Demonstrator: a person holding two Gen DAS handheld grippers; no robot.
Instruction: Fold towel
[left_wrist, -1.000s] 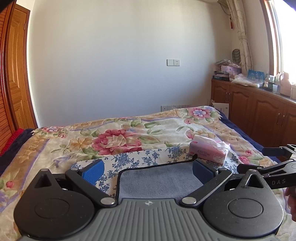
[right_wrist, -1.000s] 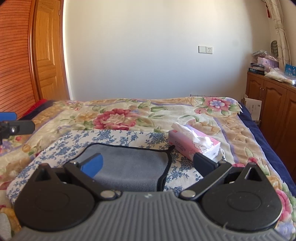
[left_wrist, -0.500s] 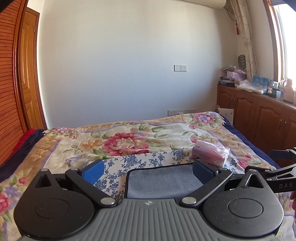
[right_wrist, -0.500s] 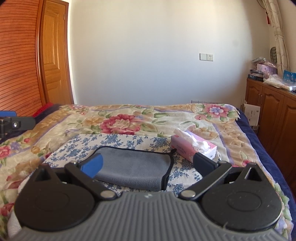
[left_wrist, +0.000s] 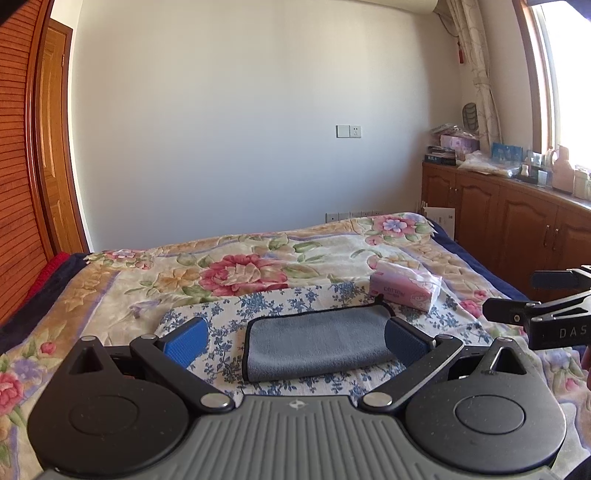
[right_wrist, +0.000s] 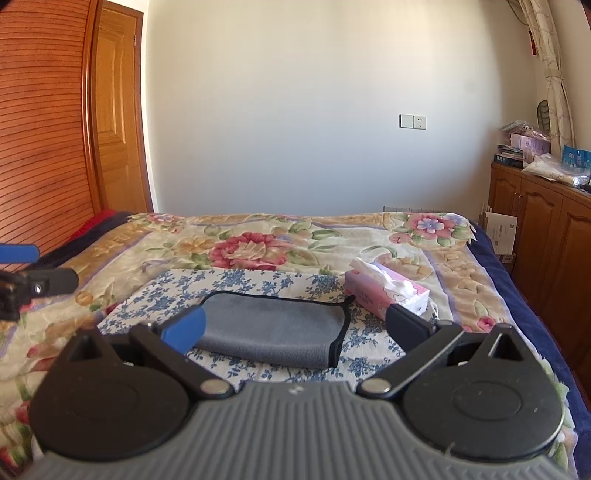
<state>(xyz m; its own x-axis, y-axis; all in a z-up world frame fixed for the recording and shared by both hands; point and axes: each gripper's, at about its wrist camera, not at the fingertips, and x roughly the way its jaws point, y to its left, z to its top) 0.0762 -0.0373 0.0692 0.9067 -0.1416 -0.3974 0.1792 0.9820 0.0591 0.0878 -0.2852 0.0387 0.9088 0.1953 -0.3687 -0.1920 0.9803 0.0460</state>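
Grey towel (left_wrist: 319, 341), already folded, is lying on a blue-flowered cloth (right_wrist: 258, 284) on the bed (right_wrist: 110, 254), long axis running left to right. Both tools, left (left_wrist: 295, 338) and right (right_wrist: 295, 326), are hovering wide apart and empty, just short of its near edge.

Towel (left_wrist: 317, 341): grey, black-edged. Cloth (left_wrist: 280, 301) beneath: white, blue floral print. Bedspread (left_wrist: 240, 266): cream, pink and red flowers. Tissue pack (right_wrist: 384, 291): pink. Finger pads (right_wrist: 184, 328): blue.
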